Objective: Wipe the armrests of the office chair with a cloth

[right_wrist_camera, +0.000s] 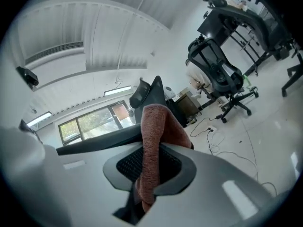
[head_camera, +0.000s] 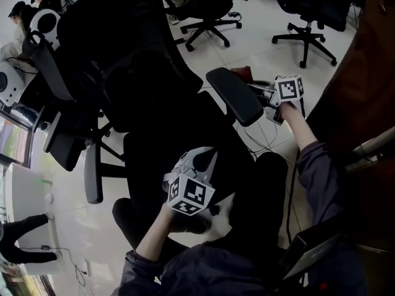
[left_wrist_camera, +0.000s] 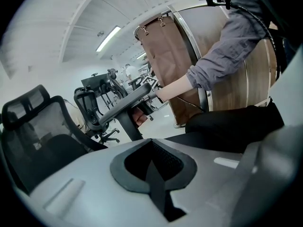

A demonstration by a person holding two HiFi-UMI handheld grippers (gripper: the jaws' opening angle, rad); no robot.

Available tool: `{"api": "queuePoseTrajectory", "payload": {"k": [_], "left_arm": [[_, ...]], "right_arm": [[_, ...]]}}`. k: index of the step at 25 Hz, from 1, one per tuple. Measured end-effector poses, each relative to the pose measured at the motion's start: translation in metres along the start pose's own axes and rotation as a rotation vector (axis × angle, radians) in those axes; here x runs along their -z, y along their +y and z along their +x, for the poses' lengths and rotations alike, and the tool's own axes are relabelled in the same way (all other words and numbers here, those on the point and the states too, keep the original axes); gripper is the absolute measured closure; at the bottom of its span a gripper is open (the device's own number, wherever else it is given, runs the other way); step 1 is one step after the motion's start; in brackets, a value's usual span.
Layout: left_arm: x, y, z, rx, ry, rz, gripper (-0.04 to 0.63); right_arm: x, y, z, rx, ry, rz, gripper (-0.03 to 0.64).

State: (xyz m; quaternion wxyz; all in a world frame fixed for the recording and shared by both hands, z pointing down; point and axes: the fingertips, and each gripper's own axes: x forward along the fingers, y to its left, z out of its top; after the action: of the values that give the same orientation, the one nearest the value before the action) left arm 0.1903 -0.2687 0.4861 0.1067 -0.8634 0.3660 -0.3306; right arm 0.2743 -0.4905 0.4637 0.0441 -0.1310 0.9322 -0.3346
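Two claws show: the left claw (head_camera: 199, 160) and the right claw (head_camera: 262, 94). There is one reddish cloth (right_wrist_camera: 154, 141). At least three office chairs can be counted: a near chair (head_camera: 123, 60) with one padded armrest (head_camera: 234, 95) plainly seen, a second chair (head_camera: 207, 17) and a third chair (head_camera: 308, 11).

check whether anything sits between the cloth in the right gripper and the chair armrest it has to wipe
Nothing visible does. The right gripper is shut on the reddish-brown cloth, which sits right against the office chair's armrest, with nothing between them.
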Motion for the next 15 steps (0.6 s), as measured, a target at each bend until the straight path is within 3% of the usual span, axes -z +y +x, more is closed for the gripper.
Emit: {"api": "queuePoseTrajectory", "payload": {"k": [4,11,15], "left_arm": [[0.002,0.008,-0.007,-0.008,0.003,-0.002,0.578],[0.011,0.014,-0.012,-0.022,0.009,-0.019,0.578],[0.013,0.010,-0.018,-0.013,0.006,-0.025,0.578]], "right_arm": [[0.015,-0.016,0.013,0.066,0.070,-0.048,0.566],[0.046,-0.061,0.016,0.233,0.060,0.057,0.566],[0.081,-0.072,0.019,0.416,0.245,-0.052,0.566]]}}
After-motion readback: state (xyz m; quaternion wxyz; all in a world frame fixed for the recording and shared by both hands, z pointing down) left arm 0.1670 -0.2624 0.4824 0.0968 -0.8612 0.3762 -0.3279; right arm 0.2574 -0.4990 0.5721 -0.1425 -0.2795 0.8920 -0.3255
